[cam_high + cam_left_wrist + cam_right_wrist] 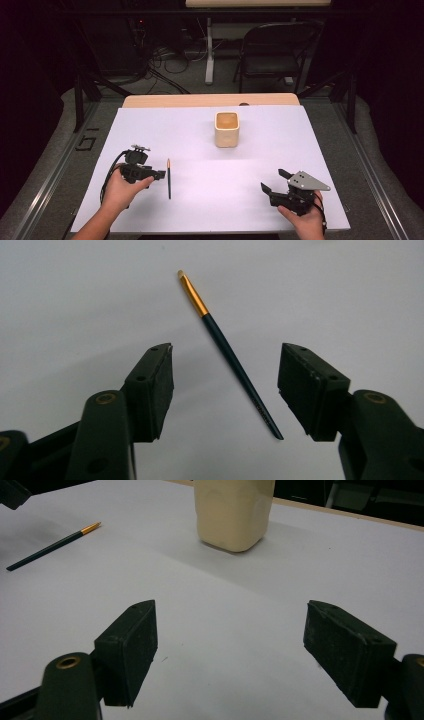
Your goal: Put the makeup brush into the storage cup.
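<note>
Brush (227, 351) lies flat on the white sheet (200, 135) just ahead of my left gripper (225, 385), between its two jaws, which are spread wide and touch nothing. Seen along that gripper, the dark handle runs slantwise through the gap, its thin end near the jaw on the view's right, its gold ferrule and pale tip pointing away from me. From above, the brush (169, 178) sits just beside my left gripper (161, 174) on its inner side, lengthwise to the table, ferrule end farther from me.

My right gripper (274, 182) hovers low over the sheet well apart from the brush, its jaws also spread wide and holding nothing; the grey plate rides on top of it. Looking along my right gripper (230, 650), bare sheet lies between the jaws, the cup (234, 512) stands ahead, and the brush (52, 546) lies far off to the upper left.

The cup (227, 129) is a cream, squarish container with rounded corners, standing upright beyond both grippers, nearer my right one. From above its inside looks tan; I cannot tell whether anything is in it.

My hands (119, 189) grip both tools from the near edge.
</note>
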{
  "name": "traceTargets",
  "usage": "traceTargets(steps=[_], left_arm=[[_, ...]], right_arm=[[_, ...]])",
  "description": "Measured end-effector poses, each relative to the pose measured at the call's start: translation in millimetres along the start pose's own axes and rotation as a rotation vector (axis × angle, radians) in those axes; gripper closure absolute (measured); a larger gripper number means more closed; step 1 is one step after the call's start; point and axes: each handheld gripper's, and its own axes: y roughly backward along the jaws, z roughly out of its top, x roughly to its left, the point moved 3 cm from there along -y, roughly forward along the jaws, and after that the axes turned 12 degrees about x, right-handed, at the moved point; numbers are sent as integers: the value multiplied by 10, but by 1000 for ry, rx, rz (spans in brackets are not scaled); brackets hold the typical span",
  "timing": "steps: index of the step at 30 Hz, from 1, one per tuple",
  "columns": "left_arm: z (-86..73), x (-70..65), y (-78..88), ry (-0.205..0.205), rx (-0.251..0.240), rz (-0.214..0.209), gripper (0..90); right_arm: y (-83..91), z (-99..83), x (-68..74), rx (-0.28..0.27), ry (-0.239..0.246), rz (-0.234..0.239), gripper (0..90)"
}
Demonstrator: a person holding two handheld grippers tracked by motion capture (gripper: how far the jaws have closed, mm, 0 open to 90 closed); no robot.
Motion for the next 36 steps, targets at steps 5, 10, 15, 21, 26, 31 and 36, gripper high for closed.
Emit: traceTargets(steps=[5,10,15,21,26,31,36], left_arm=[[63,-12,2,24,42,3,357],[103,-14,-21,52,80,-3,358],[148,-21,-44,87,114,-10,344],[178,-21,-80,100,144,-10,347],[194,-18,-117,111,162,-13,362],[214,-18,-144,113,174,-12,365],[234,-17,-161,116,179,-11,371]], right_arm=[[-4,-4,2,9,-3,4,217],[-4,-7,0,15,-2,8,218],[-6,-10,1,18,-5,9,219],[-2,-15,-4,31,-10,14,219],[-5,-16,-3,29,-11,14,219],[-1,-16,-4,34,-10,14,219],[-5,-15,-3,29,-13,14,219]])
